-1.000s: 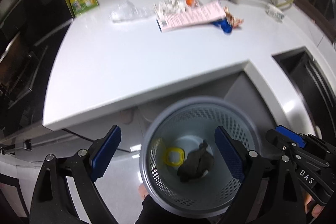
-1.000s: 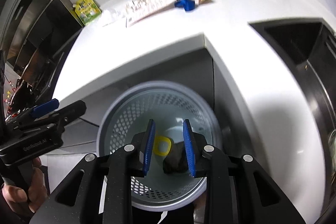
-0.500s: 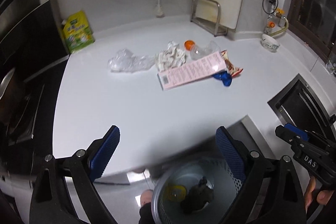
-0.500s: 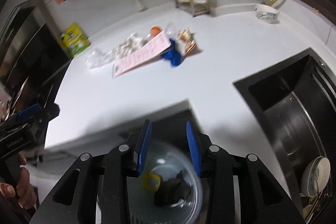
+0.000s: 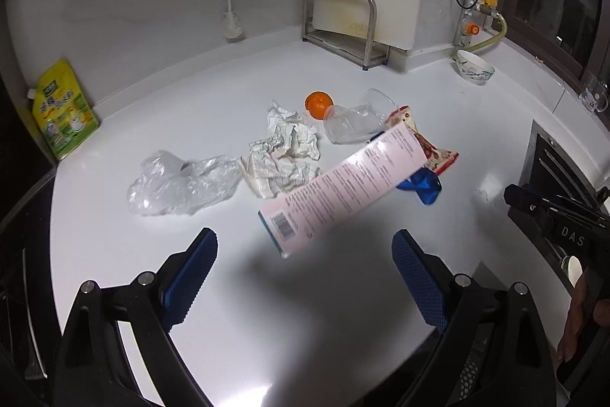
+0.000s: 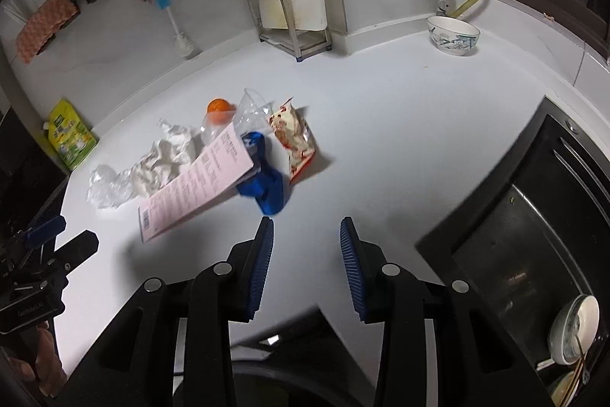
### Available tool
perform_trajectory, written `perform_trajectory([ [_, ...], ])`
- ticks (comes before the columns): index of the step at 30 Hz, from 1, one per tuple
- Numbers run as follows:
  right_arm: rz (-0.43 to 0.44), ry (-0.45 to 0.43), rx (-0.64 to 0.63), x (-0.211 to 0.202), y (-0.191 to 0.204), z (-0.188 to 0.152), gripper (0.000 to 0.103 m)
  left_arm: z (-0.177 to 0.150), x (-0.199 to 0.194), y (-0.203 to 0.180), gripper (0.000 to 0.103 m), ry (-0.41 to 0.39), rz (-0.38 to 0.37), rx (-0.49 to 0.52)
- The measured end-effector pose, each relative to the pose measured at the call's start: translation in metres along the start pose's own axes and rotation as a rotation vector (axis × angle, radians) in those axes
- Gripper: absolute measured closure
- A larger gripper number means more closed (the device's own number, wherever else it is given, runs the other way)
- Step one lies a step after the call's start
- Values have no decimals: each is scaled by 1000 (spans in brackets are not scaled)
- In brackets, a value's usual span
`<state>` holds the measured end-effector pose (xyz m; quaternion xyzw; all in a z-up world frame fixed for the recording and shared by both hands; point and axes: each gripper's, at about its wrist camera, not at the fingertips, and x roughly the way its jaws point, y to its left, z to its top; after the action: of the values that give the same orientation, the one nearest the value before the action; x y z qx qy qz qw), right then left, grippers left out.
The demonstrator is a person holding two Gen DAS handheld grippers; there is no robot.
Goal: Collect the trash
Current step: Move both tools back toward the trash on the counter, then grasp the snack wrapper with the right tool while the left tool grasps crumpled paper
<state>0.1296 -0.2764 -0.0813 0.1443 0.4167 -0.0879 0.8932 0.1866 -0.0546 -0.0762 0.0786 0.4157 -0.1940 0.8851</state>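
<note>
Trash pile mid-worktop (image 5: 114, 254): pink box (image 5: 343, 187) lying over blue wrapper (image 6: 263, 185), red-white snack bag (image 6: 295, 140) right of it, crumpled paper (image 5: 282, 155) and clear plastic bag (image 5: 179, 184) to the left, crushed clear cup (image 5: 352, 123) and orange (image 5: 318, 103) at the far side. Left tongs (image 5: 305, 277) wide open, empty, near the pink box's near end. Right tongs (image 6: 307, 262) about half open after just widening, empty, just short of the blue wrapper.

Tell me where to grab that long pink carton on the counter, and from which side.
Take the pink carton at its barcode end, coming from the near counter edge. That end sticks out clear of the other trash, while the far end rests on the blue wrapper and snack bag. Pinching across its flat faces probably suits either open tool.
</note>
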Motion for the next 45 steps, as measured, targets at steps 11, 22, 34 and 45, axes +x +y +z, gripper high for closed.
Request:
perform_trajectory([
  [11, -2, 24, -35, 69, 1, 50, 66, 40, 52, 20, 12, 11, 6, -74],
  [22, -29, 110, -182, 122, 13, 53, 63, 41, 77, 35, 12, 43, 11, -126],
  [34, -24, 82, -201, 144, 20, 64, 75, 40, 94, 44, 12, 71, 30, -146],
  [45, -10, 59, -116, 133, 9, 60, 77, 45, 120, 35, 12, 77, 79, -157],
])
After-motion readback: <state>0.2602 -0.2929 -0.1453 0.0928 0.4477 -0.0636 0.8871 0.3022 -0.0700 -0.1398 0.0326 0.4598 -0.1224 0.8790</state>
